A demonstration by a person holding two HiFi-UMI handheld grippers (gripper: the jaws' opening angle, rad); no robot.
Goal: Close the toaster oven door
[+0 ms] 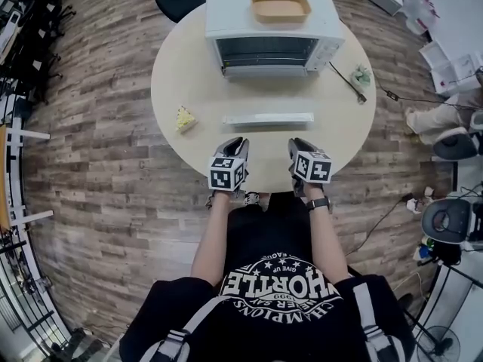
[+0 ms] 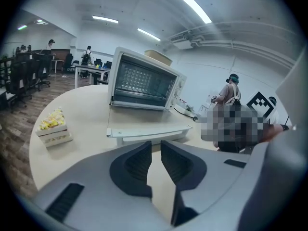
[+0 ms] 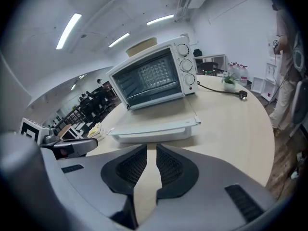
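Note:
A white toaster oven point(image 1: 275, 21) stands at the far side of the round table point(image 1: 177, 74). Its door point(image 1: 269, 118) hangs open and lies flat toward me, the handle edge nearest. The door point(image 2: 147, 131) is just ahead of the left jaws, and the right gripper view shows the door point(image 3: 156, 129) equally close. My left gripper point(image 1: 235, 143) and right gripper point(image 1: 298, 143) sit side by side at the near table edge, short of the door. The left gripper point(image 2: 153, 146) has a narrow gap with nothing in it. The right gripper point(image 3: 151, 148) also shows a slim empty gap.
A small yellow cake slice point(image 1: 185, 118) sits left of the door. A tan tray point(image 1: 280, 6) rests on top of the oven. A power cable point(image 1: 346, 81) and a little potted plant point(image 1: 362, 75) lie at the right. A person point(image 2: 231, 93) stands beyond the table.

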